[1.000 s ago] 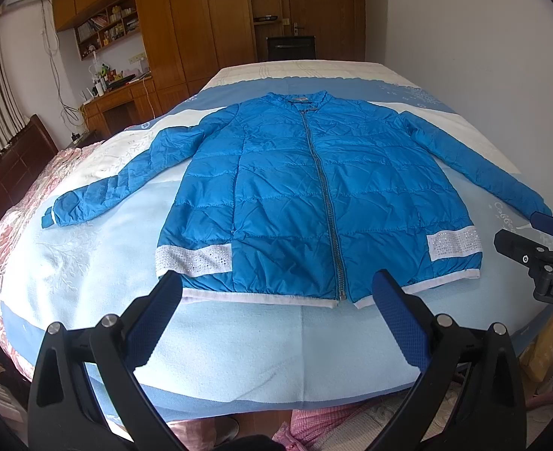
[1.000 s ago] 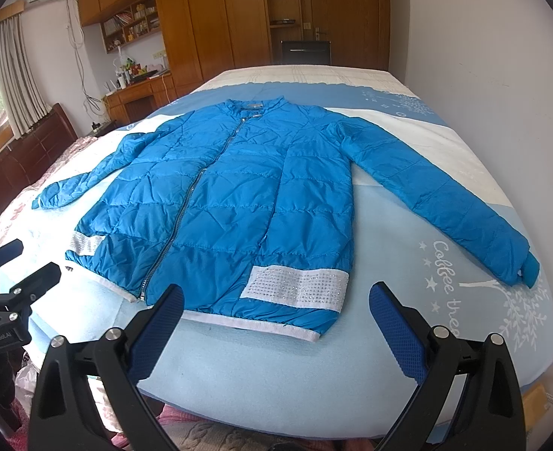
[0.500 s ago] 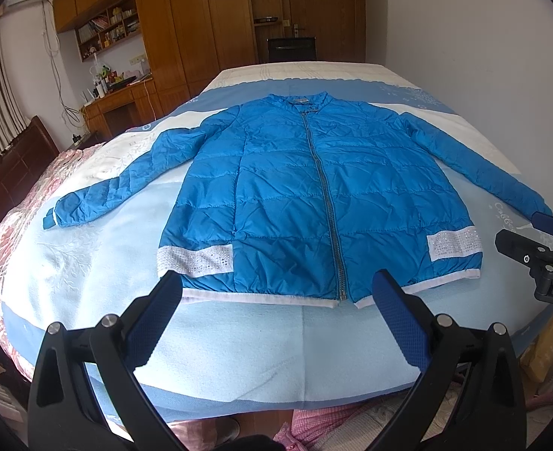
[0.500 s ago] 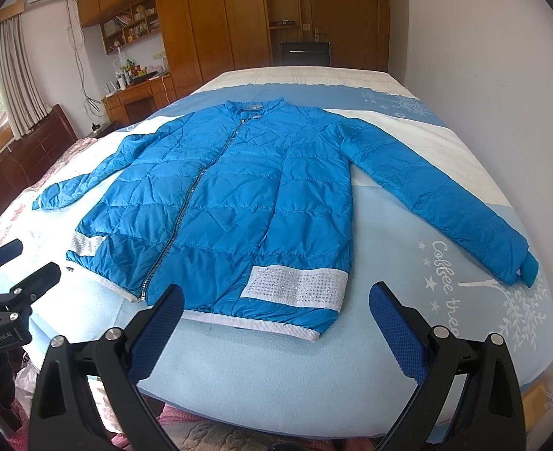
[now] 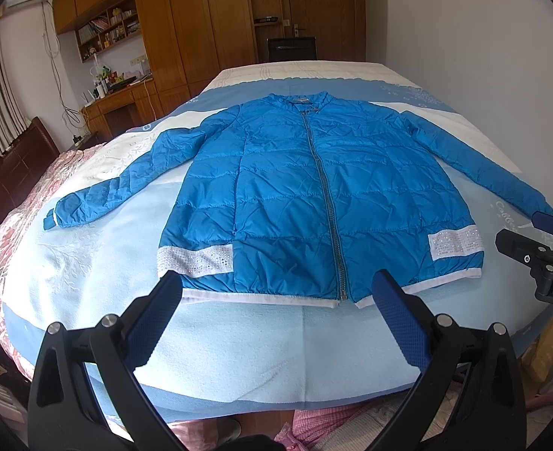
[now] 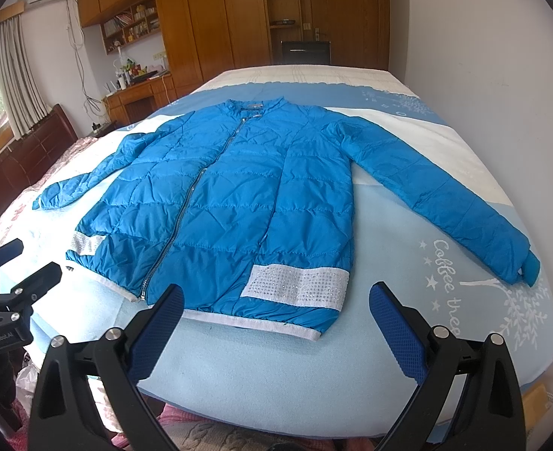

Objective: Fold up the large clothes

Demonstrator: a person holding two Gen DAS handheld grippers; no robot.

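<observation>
A blue quilted jacket (image 5: 314,195) lies flat and zipped on the bed, collar far, white hem near, both sleeves spread out to the sides. It also shows in the right wrist view (image 6: 239,203). My left gripper (image 5: 276,300) is open and empty, held just short of the hem at the bed's near edge. My right gripper (image 6: 276,304) is open and empty, near the hem's right corner. The right gripper shows at the right edge of the left wrist view (image 5: 539,248). The left gripper shows at the left edge of the right wrist view (image 6: 9,274).
The bed (image 5: 239,345) has a light blue and white cover. A wall (image 5: 483,37) runs along its right side. Wooden wardrobes (image 5: 201,26) and a desk (image 5: 122,101) stand at the far left. A dark headboard (image 5: 9,173) is on the left.
Both views have barely shifted. The jacket has not moved and both grippers stay open.
</observation>
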